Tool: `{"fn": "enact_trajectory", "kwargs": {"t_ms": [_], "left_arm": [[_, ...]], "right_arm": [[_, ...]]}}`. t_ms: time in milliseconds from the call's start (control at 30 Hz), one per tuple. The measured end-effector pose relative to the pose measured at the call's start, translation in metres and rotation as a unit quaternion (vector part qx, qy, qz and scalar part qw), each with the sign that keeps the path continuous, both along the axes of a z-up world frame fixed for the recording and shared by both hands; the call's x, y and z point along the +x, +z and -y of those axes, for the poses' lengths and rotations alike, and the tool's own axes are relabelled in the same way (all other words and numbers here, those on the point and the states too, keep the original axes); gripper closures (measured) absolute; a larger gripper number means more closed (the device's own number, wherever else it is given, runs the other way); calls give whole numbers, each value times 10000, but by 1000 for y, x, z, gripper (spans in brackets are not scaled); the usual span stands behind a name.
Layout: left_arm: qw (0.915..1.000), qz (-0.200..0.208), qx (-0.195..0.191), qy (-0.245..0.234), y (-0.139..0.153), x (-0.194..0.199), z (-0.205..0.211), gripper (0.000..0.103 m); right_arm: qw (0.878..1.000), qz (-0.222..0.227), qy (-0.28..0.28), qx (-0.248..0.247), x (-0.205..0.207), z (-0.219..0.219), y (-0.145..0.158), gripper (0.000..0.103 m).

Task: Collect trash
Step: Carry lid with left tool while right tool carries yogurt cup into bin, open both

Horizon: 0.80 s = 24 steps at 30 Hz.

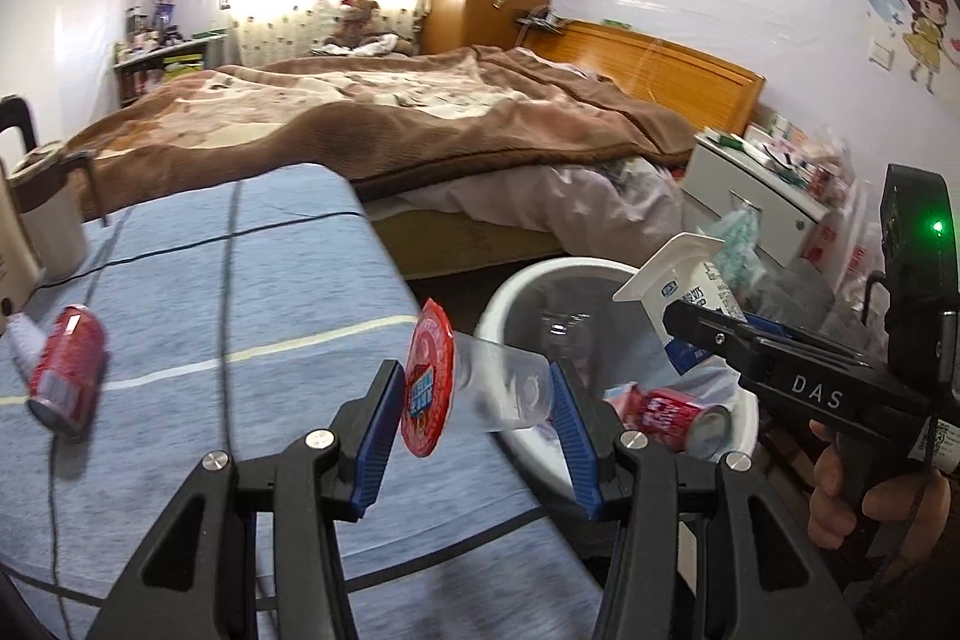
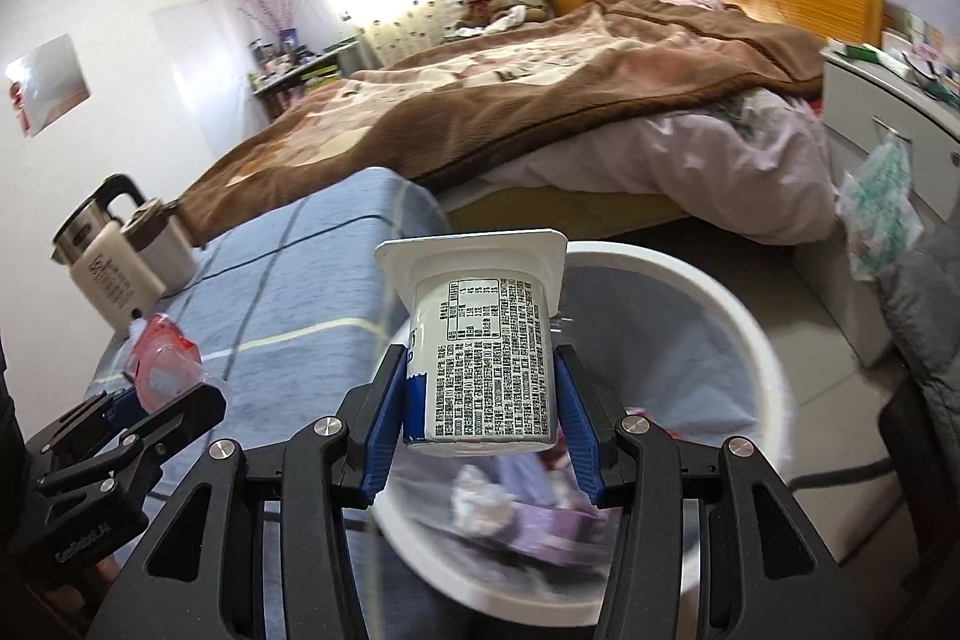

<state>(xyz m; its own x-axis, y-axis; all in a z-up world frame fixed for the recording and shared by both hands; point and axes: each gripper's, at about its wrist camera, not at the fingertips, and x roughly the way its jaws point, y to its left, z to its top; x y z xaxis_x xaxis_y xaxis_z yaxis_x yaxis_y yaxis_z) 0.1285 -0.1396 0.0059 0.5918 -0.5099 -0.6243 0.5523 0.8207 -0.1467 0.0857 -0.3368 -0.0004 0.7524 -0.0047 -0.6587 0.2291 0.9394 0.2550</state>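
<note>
My left gripper (image 1: 474,412) is shut on a clear plastic cup with a red foil lid (image 1: 474,388), held sideways at the table's right edge, beside the white trash bin (image 1: 510,292). My right gripper (image 2: 480,400) is shut on a white yogurt cup (image 2: 486,340), held above the bin (image 2: 744,310); it also shows in the left wrist view (image 1: 690,292). A red soda can (image 1: 678,415) and crumpled paper (image 2: 480,496) lie in the bin. Another red can (image 1: 66,370) lies on the blue table cloth (image 1: 240,316) at left.
A kettle (image 2: 114,256) and a mug (image 2: 162,238) stand at the table's far left. A bed with a brown blanket (image 1: 390,124) lies behind. A white nightstand (image 1: 756,196) with clutter stands at right, and a bag (image 2: 882,214) hangs from it.
</note>
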Motion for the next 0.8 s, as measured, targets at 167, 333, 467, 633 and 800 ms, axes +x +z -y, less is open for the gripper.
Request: {"fn": "enact_trajectory", "kwargs": {"t_ms": [167, 333, 467, 633, 800], "left_arm": [[9997, -42, 59, -238, -5, -3, 29, 51], [9988, 32, 260, -404, -10, -7, 53, 51], [9982, -149, 236, -527, -16, -6, 61, 51], [9979, -237, 269, -536, -22, -5, 67, 51], [9978, -268, 251, -547, -23, -4, 68, 45]], "right_arm": [[9992, -235, -233, -206, -4, 17, -11, 54], [9983, -456, -341, -158, -5, 33, -24, 54], [9971, -604, -438, -143, -5, 43, -34, 54], [9961, -727, -478, -144, -5, 49, -41, 53], [9956, -767, -523, -136, -2, 50, -44, 53]]}}
